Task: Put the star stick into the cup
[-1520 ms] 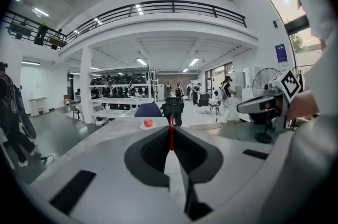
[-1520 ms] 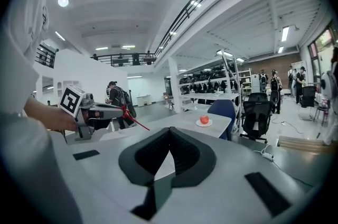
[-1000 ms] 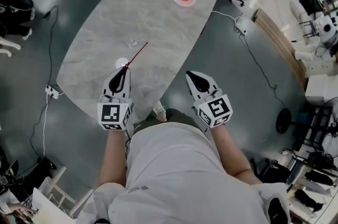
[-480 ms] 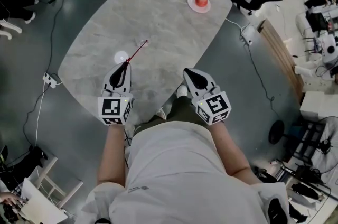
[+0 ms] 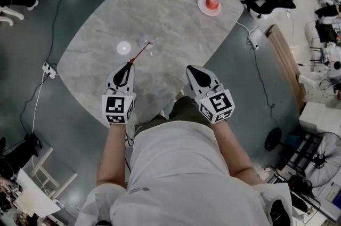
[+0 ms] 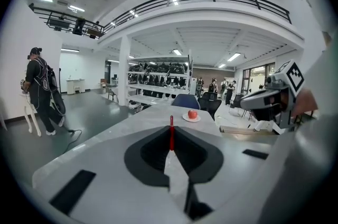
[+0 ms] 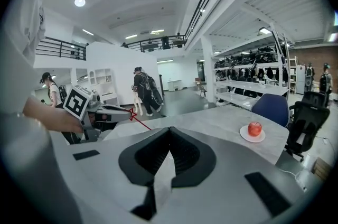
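Red star stick (image 5: 139, 53): hold clamped in left gripper (image 5: 128, 63), far end at clear cup (image 5: 147, 41) on tabletop (image 5: 176, 6). Raise tail to stand stick upright over rim, lower, then release. Leave right gripper (image 5: 193, 71) closed, empty, well aside.

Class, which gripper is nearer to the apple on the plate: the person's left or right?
Right. The right gripper, shut and empty, has the apple ahead, slightly to its right. The left gripper, shut on the star stick, is farther off, to the apple's left.
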A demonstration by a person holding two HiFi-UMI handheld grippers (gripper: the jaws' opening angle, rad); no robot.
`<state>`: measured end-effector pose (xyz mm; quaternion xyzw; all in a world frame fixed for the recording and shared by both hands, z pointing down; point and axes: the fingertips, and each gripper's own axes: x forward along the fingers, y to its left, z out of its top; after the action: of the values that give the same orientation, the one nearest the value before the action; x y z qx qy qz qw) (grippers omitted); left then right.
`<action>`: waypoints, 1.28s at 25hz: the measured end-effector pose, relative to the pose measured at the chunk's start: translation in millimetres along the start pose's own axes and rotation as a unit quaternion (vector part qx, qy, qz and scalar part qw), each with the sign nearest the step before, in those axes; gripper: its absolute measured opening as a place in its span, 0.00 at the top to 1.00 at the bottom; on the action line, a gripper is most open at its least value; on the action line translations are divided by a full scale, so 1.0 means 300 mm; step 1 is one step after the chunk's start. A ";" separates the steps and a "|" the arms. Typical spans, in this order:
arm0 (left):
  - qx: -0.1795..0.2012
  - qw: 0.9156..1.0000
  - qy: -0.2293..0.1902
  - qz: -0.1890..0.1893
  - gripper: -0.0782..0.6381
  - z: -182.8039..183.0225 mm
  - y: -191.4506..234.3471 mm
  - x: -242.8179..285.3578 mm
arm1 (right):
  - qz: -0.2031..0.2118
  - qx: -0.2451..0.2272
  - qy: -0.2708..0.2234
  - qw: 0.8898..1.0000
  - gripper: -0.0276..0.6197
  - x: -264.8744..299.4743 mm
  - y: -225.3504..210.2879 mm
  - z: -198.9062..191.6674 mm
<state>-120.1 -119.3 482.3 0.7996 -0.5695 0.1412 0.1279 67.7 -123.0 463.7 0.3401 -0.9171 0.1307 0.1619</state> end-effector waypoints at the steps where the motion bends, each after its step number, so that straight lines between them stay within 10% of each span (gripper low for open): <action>1: -0.001 1.000 0.004 0.002 0.87 -0.007 0.002 0.009 | 0.004 -0.001 0.002 1.000 0.94 0.010 -0.007 0.001; 32: -0.008 0.998 0.062 0.029 0.87 -0.140 0.046 0.189 | 0.017 -0.013 0.030 0.999 0.94 0.070 -0.165 -0.001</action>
<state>-118.8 -157.8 543.0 0.7712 -0.5847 0.1897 0.1657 85.6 -171.4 478.5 0.3179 -0.9193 0.1319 0.1910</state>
